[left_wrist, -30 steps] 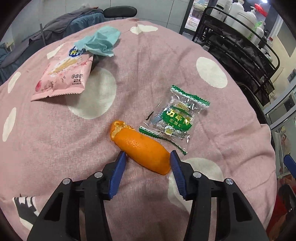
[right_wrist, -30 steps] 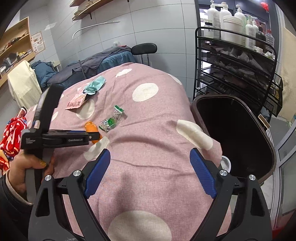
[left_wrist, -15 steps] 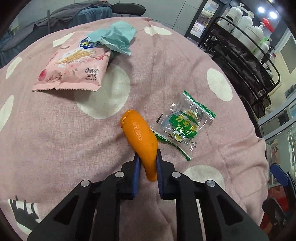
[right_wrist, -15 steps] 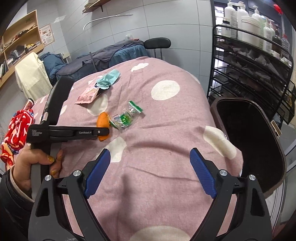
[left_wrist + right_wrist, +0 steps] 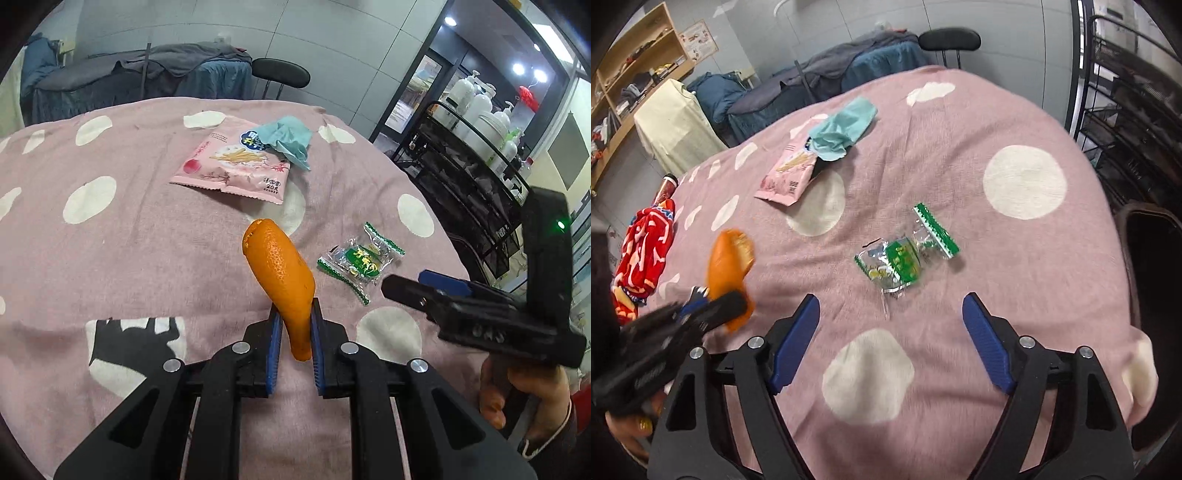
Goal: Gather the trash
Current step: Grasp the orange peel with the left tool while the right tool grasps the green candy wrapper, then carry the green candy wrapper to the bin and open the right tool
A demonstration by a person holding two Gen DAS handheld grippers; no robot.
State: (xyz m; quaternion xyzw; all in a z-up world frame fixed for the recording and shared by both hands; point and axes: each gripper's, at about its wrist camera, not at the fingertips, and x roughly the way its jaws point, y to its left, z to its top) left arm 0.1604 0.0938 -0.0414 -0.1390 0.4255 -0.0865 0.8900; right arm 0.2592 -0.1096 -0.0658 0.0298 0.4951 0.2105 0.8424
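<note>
My left gripper (image 5: 294,314) is shut on an orange peel (image 5: 279,273) and holds it above the pink spotted cloth (image 5: 129,236). The peel also shows in the right wrist view (image 5: 729,266), at the left. A clear and green wrapper (image 5: 905,258) lies on the cloth just ahead of my right gripper (image 5: 890,317), which is open and empty. The wrapper shows in the left wrist view (image 5: 360,260) too. A pink snack bag (image 5: 232,166) and a crumpled teal tissue (image 5: 286,140) lie farther back.
A dark trash bin (image 5: 1156,277) stands at the table's right edge. A black wire rack (image 5: 476,173) with bottles is at the right. A red cloth (image 5: 642,251) lies at the left edge. A black stool (image 5: 280,72) stands behind the table.
My left gripper shut on the orange peel and lifted it off the cloth. My right gripper moved forward, close over the green wrapper.
</note>
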